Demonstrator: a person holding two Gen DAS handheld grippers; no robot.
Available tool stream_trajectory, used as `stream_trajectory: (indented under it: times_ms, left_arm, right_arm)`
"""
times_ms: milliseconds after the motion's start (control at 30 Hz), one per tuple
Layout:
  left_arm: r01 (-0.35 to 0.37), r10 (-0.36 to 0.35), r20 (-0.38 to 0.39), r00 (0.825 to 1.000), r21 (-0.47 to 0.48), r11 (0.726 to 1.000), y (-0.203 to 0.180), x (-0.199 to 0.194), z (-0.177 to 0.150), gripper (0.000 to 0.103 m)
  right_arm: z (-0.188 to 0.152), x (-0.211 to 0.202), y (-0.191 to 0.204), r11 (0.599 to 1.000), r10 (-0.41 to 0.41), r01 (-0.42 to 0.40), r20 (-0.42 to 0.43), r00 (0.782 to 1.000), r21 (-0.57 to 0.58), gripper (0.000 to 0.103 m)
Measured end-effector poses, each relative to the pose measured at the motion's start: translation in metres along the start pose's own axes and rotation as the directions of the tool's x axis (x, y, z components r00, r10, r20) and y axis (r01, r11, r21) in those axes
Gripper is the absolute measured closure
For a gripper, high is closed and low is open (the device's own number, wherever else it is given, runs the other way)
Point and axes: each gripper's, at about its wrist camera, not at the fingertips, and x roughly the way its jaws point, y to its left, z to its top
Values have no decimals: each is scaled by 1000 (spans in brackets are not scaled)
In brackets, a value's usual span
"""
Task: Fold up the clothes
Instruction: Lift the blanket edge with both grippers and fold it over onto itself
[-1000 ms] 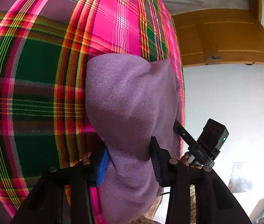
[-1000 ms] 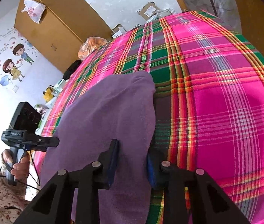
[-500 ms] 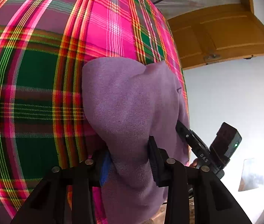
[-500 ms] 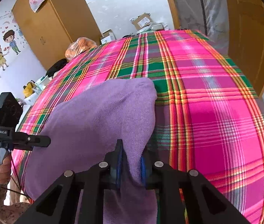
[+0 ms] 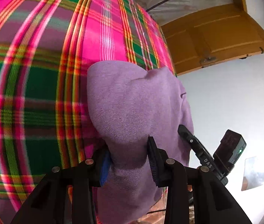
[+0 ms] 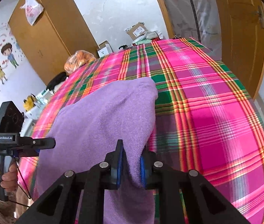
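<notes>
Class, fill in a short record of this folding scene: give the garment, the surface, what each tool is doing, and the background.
garment: purple fleece cloth, draped over the near edge of the bed
surface: pink and green plaid bedspread
left tool: shut on the purple fleece cloth
right tool: shut on the purple fleece cloth
background: wooden wardrobe, cardboard boxes, wooden door

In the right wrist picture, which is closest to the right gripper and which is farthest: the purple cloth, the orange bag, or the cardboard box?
1. purple cloth: clamped in the right gripper.
2. orange bag: far-left bed edge.
3. cardboard box: beyond the bed, by the wall.
</notes>
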Motion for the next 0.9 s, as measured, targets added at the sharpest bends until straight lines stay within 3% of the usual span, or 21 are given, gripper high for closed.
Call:
stream_trajectory:
  times_ms: [300, 900]
  left_arm:
    - [-28, 29, 71, 997, -21, 999, 5, -22, 21, 66]
    - [-51, 77, 166, 983, -159, 986, 72, -81, 47, 66]
  right_arm:
    - [14, 22, 31, 998, 68, -68, -3, 998, 11, 87]
    - [43, 84, 81, 988, 153, -152, -49, 987, 6, 87]
